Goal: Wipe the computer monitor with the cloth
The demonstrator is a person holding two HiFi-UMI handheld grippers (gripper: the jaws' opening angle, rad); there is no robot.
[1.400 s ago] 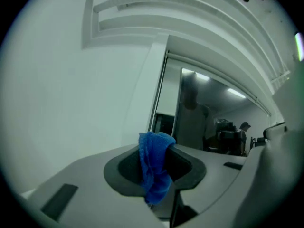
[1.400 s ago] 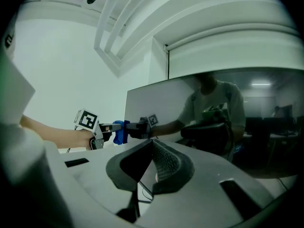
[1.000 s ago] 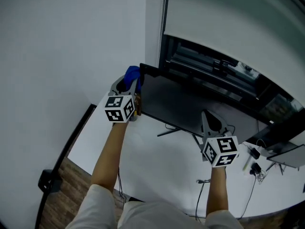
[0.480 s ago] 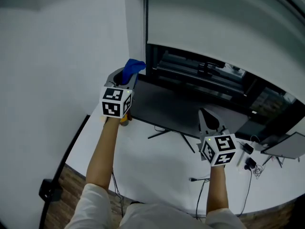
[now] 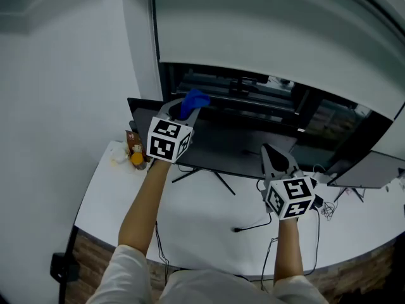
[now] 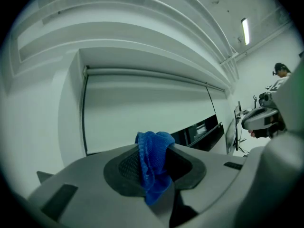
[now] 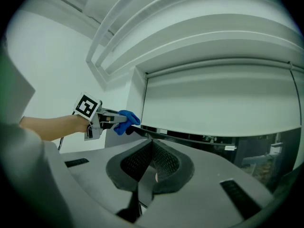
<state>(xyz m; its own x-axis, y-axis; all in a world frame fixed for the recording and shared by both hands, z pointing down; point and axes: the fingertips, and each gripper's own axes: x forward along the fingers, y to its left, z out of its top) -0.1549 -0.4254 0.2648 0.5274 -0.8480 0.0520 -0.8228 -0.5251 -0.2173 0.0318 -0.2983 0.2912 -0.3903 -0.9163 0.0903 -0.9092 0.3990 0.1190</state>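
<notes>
A dark computer monitor (image 5: 240, 141) stands on a white desk (image 5: 190, 214). My left gripper (image 5: 183, 111) is shut on a blue cloth (image 5: 193, 99), which sits at the monitor's top edge, a little in from its left corner. The right gripper view shows the same cloth (image 7: 126, 122) against the thin top edge of the monitor (image 7: 190, 137). In the left gripper view the cloth (image 6: 152, 163) bunches between the shut jaws of the left gripper (image 6: 154, 151). My right gripper (image 5: 273, 157) is shut with nothing in it, in front of the screen's lower right part; its jaws meet in its own view (image 7: 151, 146).
A small bottle and snack packs (image 5: 134, 151) stand on the desk's left end. Cables (image 5: 253, 225) trail over the desk in front of the monitor stand (image 5: 218, 179). A second screen (image 5: 367, 168) is at the right. A white wall and a roller blind (image 5: 266, 37) rise behind.
My left gripper has carried the cloth from the monitor's top left corner to the right along the top edge. The right gripper has stayed shut in front of the screen.
</notes>
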